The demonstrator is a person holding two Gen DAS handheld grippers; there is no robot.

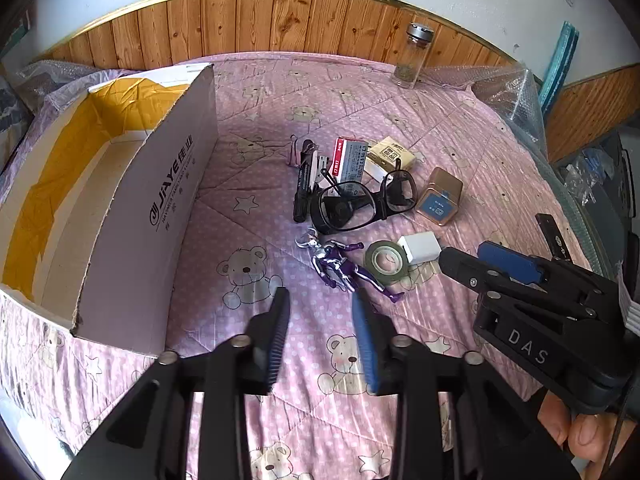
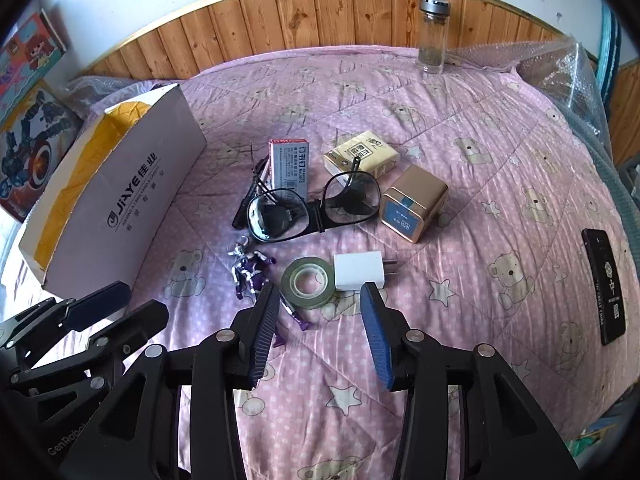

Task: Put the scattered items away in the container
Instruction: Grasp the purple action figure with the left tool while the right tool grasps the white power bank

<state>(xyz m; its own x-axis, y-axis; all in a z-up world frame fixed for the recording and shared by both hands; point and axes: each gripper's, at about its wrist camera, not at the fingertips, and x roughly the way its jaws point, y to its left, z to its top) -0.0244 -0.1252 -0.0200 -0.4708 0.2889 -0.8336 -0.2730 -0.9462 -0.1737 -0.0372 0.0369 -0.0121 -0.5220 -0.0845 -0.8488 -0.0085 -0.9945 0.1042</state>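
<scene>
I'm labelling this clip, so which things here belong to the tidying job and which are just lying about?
For the job: cardboard box, glasses, toy figure, tape roll, white charger, gold tin, staple box, tissue pack.

Probably lying about: glass jar, bubble wrap, black case.

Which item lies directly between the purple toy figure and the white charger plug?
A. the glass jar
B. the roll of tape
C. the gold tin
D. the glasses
B: the roll of tape lies flat on the quilt, with the purple toy figure on one side and the white charger plug on the other.
</scene>
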